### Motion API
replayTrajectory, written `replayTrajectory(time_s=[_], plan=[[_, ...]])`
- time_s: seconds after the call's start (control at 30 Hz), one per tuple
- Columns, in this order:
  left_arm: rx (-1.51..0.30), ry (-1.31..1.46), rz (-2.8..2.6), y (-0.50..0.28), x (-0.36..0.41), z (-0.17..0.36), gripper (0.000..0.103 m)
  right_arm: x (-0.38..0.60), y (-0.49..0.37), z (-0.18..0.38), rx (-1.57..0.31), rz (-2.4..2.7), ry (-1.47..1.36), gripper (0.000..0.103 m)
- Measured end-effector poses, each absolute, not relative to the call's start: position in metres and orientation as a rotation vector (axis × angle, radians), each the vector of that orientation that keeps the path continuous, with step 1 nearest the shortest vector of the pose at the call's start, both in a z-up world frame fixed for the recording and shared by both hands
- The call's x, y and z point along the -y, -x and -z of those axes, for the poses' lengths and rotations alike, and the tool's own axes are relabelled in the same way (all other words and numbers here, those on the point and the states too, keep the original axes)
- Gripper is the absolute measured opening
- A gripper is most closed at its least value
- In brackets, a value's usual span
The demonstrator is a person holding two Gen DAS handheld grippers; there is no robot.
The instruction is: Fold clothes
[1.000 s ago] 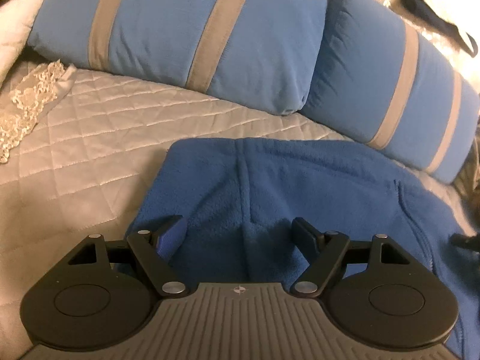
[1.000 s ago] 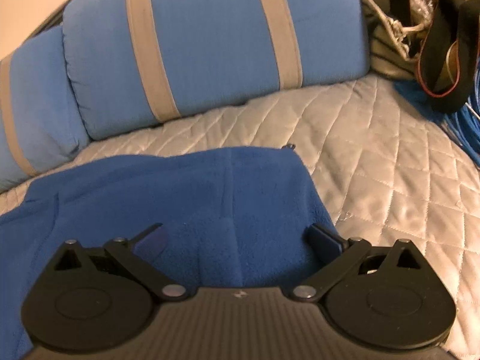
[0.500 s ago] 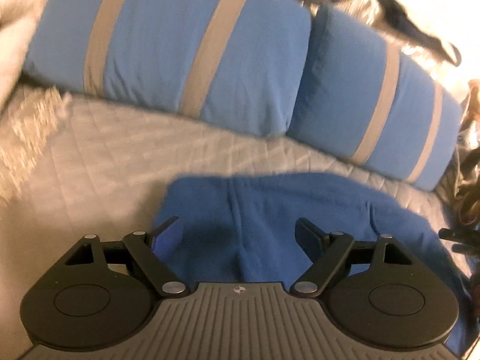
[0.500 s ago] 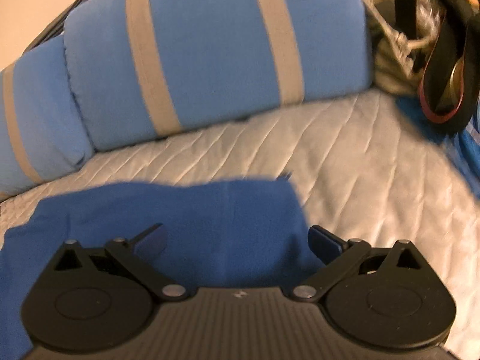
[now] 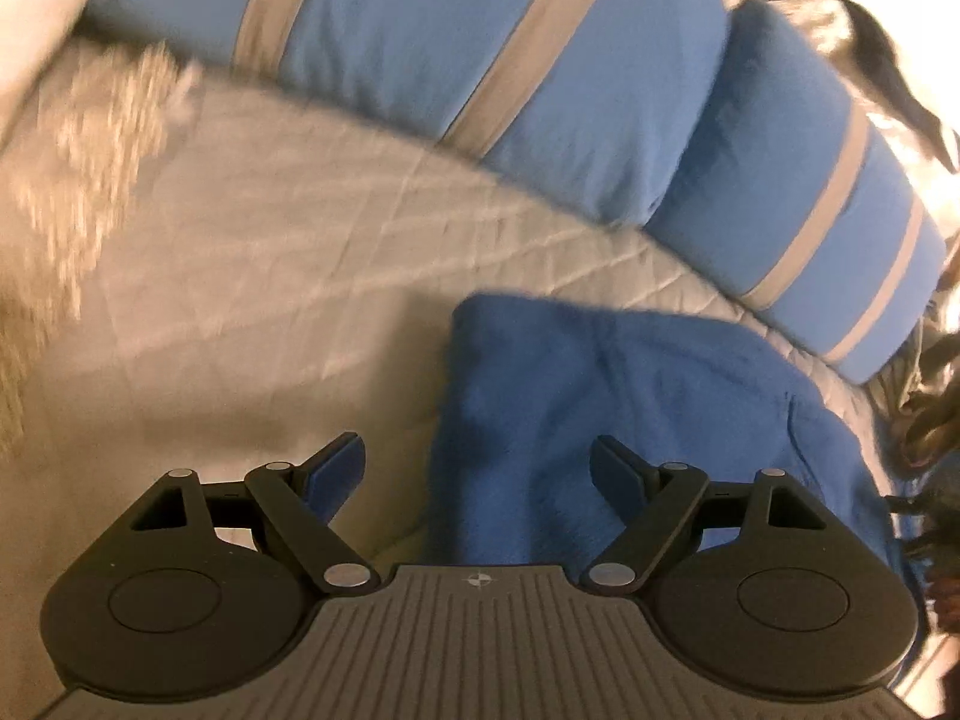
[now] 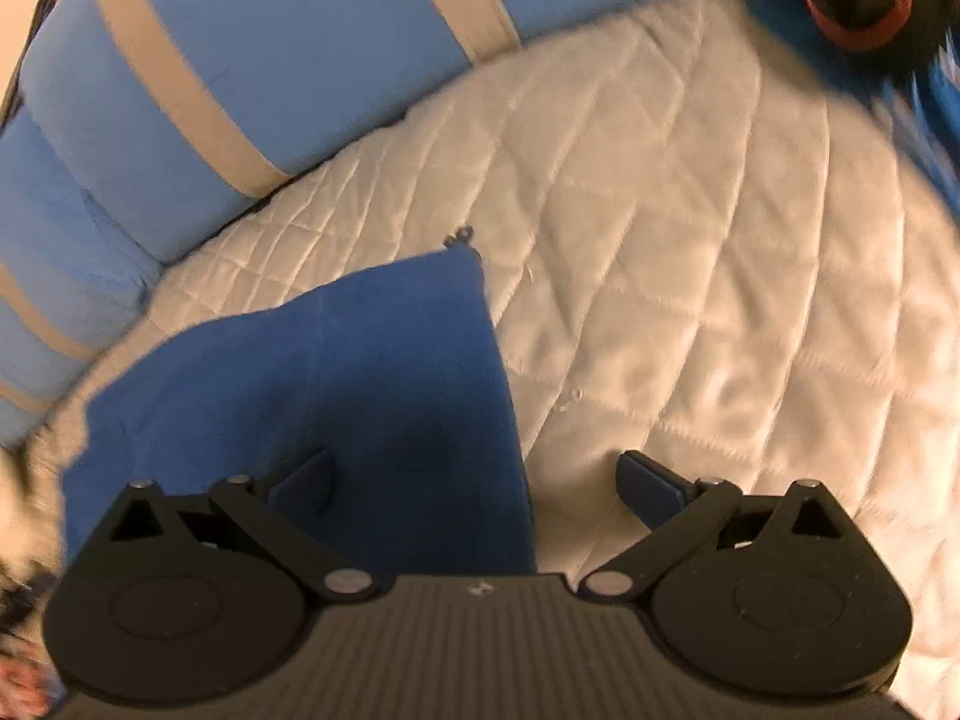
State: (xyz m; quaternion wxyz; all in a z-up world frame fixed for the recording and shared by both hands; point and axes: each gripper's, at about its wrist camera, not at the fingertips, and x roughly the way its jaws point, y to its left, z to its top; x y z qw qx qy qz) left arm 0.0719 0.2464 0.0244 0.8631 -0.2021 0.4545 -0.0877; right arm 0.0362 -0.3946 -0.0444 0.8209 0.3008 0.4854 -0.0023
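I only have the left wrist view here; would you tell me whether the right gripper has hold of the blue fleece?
Observer: No, the right gripper is open, astride the right edge of the blue fleece.
Operator: Where do its fingers sit?
Observer: One of the fingers is over the fleece, the other over the bare quilt.
Operator: Is anything at the far corner?
Observer: A small dark bit, perhaps a zip pull, pokes out there.

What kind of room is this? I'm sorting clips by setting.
Most likely a bedroom: a white quilted bedspread, two blue pillows with tan stripes along its far edge, and a blue fleece garment spread on it.
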Motion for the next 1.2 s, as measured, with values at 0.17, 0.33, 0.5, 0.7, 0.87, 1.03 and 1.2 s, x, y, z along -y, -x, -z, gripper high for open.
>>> replayTrajectory(time_s=[0.17,0.33,0.5,0.7,0.87,1.03,1.2], plan=[[-0.981,0.550,0.232,-0.073,-0.272,-0.002,0.082,0.422,-0.031,0.059,-1.045,-0.070,-0.825,0.103],[-0.981,0.748,0.317,-0.075,-0.289,0.011,0.083,0.434,-0.031,0.064,-1.040,-0.146,-0.856,0.102],[-0.976,0.948,0.402,-0.078,-0.305,0.025,0.083,0.435,-0.030,0.067,-1.023,-0.253,-0.866,0.102],[-1.097,0.901,0.581,-0.089,-0.263,0.027,0.083,0.417,-0.032,0.074,-1.061,-0.454,-0.949,0.103],[-1.113,0.801,0.587,-0.092,-0.235,0.022,0.083,0.379,-0.032,0.069,-1.089,-0.493,-0.767,0.101],[-1.089,0.881,0.534,-0.088,-0.241,0.026,0.059,0.365,-0.027,0.063,-1.064,-0.462,-0.728,0.092],[-1.053,0.850,0.468,-0.083,-0.234,0.012,0.036,0.352,-0.027,0.060,-1.058,-0.417,-0.698,0.048]])
